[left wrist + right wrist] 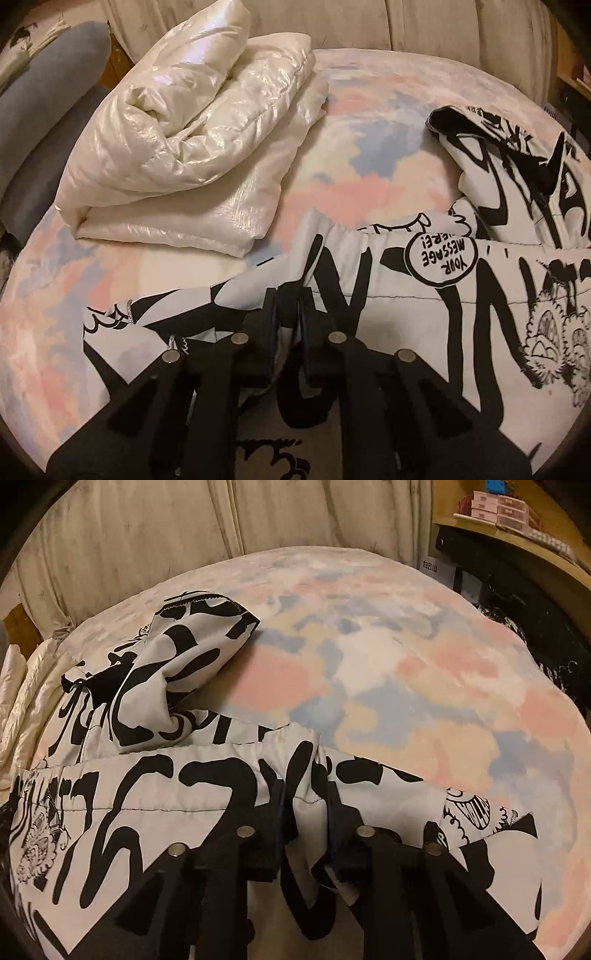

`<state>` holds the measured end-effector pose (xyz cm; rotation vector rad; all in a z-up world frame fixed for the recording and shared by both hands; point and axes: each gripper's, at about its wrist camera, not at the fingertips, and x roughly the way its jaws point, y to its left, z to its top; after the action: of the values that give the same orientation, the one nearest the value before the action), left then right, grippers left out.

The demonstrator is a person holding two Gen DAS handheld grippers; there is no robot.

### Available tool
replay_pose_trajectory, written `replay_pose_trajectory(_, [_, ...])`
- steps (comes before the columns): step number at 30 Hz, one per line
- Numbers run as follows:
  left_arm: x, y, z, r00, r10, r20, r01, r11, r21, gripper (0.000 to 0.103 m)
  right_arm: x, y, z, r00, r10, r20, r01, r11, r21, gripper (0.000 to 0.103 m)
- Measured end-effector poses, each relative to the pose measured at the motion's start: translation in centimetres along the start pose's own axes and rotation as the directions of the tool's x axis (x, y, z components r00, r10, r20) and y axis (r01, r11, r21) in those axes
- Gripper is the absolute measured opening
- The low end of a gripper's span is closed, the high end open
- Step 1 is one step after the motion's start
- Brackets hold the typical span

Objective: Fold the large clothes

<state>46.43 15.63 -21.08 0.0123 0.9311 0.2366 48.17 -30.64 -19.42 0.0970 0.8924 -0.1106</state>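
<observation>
a: tongs, nearest first?
b: left gripper [288, 295] pinches a fold of the black-and-white printed jacket [406, 295]; right gripper [306, 790] pinches the same jacket [166, 794] at its gathered edge.
a: where does the garment lie?
b: on the pastel blanket [406, 686], spread between and beyond both tongs, one sleeve [177, 657] bunched ahead-left of the right tongs.
a: further out?
b: folded white puffer coat [192, 147] ahead-left of the left tongs; cream headboard [147, 535] behind.
</observation>
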Motion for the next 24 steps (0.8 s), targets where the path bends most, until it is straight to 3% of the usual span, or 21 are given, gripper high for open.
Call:
replay_pose_trajectory(4, [-1.7, 1.5, 0.3, 0.999, -0.045, -0.028, 0.044, 0.998, -0.035, 0.01, -2.3, -0.6, 0.5, 1.0, -0.014, 0.007, 0.013, 1.0, 0.013, 0.038])
replay_pose_trajectory(8, [-5.8, 2.6, -0.4, 0.995, -0.091, 0.03, 0.092, 0.995, -0.032, 0.01, -6.7, -0.1, 0.1, 0.998, -0.015, 0.059, 0.015, 1.0, 0.005, 0.038])
replay_pose_trajectory(13, [-9.9, -0.4, -2.3, 0.981, -0.187, 0.048, 0.182, 0.98, 0.086, 0.01, -11.7, 4.4, -2.1, 0.987, 0.138, 0.083, -0.131, 0.988, -0.082, 0.038])
replay_pose_trajectory(17, [-11.2, -4.1, -4.1, 0.959, -0.282, 0.009, 0.279, 0.953, 0.114, 0.01, -13.1, 9.9, -4.5, 0.955, 0.294, 0.023, -0.288, 0.947, -0.145, 0.038])
replay_pose_trajectory(21, [-10.5, -8.2, -6.2, 0.952, -0.301, -0.055, 0.305, 0.943, 0.13, 0.01, -12.1, 14.5, -7.3, 0.944, 0.327, -0.052, -0.331, 0.922, -0.202, 0.038])
replay_pose_trajectory(24, [-8.5, -9.9, -7.5, 0.968, -0.233, -0.094, 0.246, 0.957, 0.156, 0.011, -10.3, 15.4, -8.7, 0.962, 0.266, -0.059, -0.273, 0.929, -0.251, 0.038])
